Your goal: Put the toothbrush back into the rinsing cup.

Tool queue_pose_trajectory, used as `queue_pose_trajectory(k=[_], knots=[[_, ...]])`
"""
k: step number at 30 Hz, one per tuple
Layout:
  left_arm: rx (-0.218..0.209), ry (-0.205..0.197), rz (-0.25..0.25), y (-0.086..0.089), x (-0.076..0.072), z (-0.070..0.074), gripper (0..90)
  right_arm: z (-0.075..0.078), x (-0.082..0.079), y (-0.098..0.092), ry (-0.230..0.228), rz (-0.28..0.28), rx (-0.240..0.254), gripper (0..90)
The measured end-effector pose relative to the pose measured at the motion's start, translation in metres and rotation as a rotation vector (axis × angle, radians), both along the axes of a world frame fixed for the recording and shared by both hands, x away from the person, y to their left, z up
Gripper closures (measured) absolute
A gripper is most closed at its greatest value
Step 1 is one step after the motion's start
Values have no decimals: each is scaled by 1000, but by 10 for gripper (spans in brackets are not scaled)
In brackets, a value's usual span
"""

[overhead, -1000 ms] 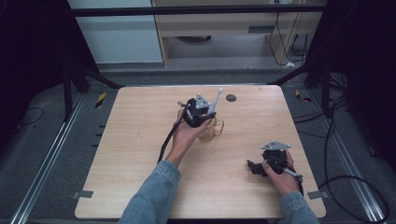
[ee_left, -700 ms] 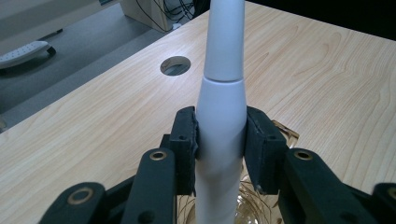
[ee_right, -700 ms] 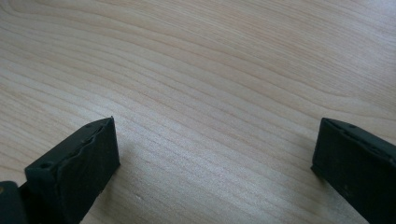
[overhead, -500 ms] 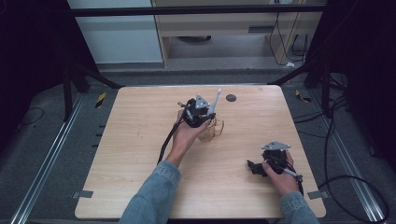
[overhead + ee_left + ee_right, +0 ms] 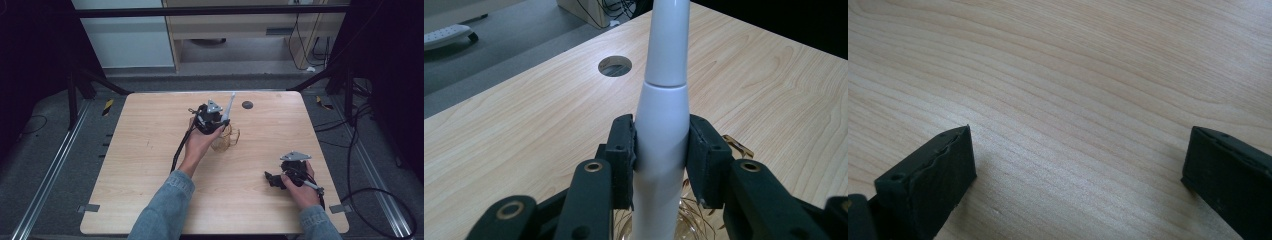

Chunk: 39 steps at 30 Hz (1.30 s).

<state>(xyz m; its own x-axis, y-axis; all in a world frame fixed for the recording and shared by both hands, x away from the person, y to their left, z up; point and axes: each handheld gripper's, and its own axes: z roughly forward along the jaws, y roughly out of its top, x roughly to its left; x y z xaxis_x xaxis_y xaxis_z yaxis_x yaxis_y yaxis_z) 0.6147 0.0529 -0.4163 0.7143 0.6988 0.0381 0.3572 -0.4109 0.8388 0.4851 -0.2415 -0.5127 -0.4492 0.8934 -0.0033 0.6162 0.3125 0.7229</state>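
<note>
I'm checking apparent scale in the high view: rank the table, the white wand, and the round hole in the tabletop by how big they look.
1. Table, by far the largest.
2. White wand held in the left tongs.
3. Round hole, smallest.

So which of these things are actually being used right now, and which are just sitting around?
In use:
- left tool, clamped on the white handle
- clear glass container the handle stands in

Just there:
- right tool, open and empty, low over the table
- round hole in the tabletop
- cables on the floor

High view overhead, facing forward; gripper views close, sharing wooden table (image 5: 150, 165).
</note>
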Motion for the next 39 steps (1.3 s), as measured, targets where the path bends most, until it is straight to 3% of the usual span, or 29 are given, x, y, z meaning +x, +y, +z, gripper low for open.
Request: queue_pose_trajectory(k=[13,39], knots=[[0,12,2,-1,3,2,656,1,0,0,7,-3,7,6],[0,-6,-1,-1,-1,4,605,0,0,0,4,-1,4,6]])
